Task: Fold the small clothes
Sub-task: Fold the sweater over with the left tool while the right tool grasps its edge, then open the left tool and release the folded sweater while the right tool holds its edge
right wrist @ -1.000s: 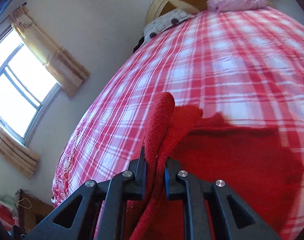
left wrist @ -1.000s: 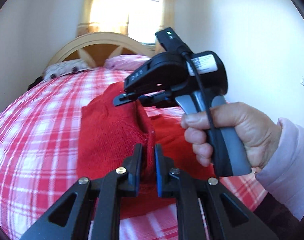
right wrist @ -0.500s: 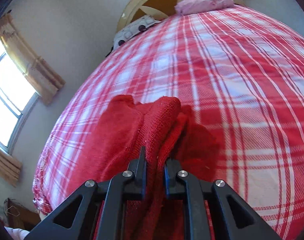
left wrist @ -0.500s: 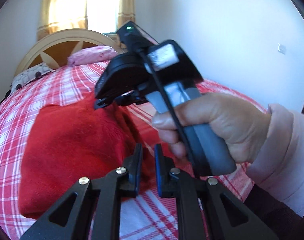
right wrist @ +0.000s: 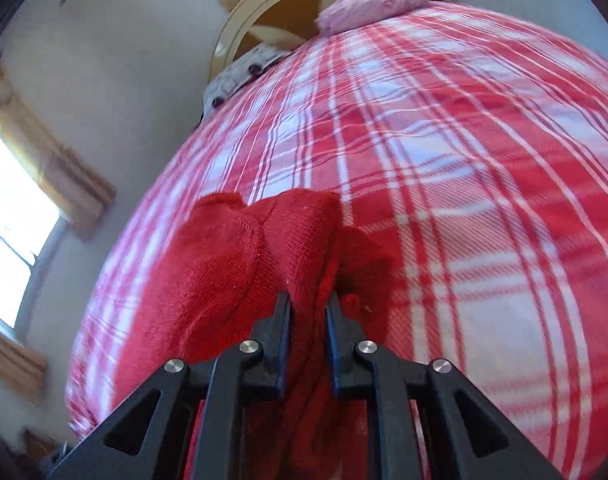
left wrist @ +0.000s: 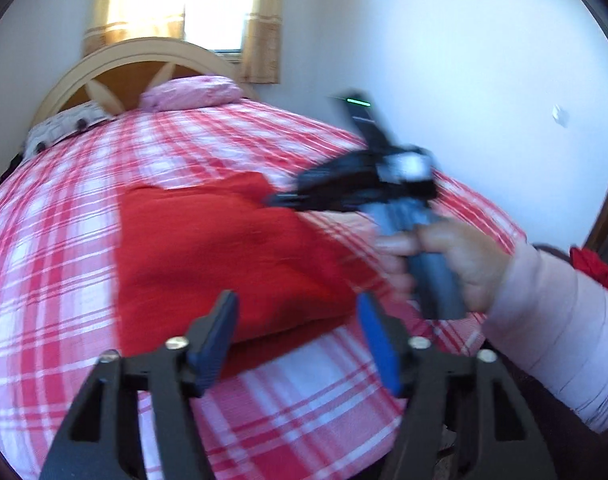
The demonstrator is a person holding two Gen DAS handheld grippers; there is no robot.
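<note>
A red knitted garment (left wrist: pixel 224 256) lies folded on the red-and-white plaid bed (left wrist: pixel 64 208). My left gripper (left wrist: pixel 298 312) is open and empty, just above the garment's near edge. My right gripper (right wrist: pixel 308 304) is shut on a fold of the red garment (right wrist: pixel 232 276) and holds it low over the bed. In the left wrist view the right gripper (left wrist: pixel 276 199) is blurred at the garment's right edge, held by a hand in a pink sleeve.
A pink pillow (left wrist: pixel 192 92) and a spotted pillow (left wrist: pixel 60 130) lie against the curved wooden headboard (left wrist: pixel 136 56). A curtained window (left wrist: pixel 184 4) is behind it. A white wall (left wrist: pixel 464 60) runs along the bed's right side.
My left gripper has opened and let go of the garment. The raised fold has come down, so the garment now lies flatter. The right gripper has moved lower and still grips its fold.
</note>
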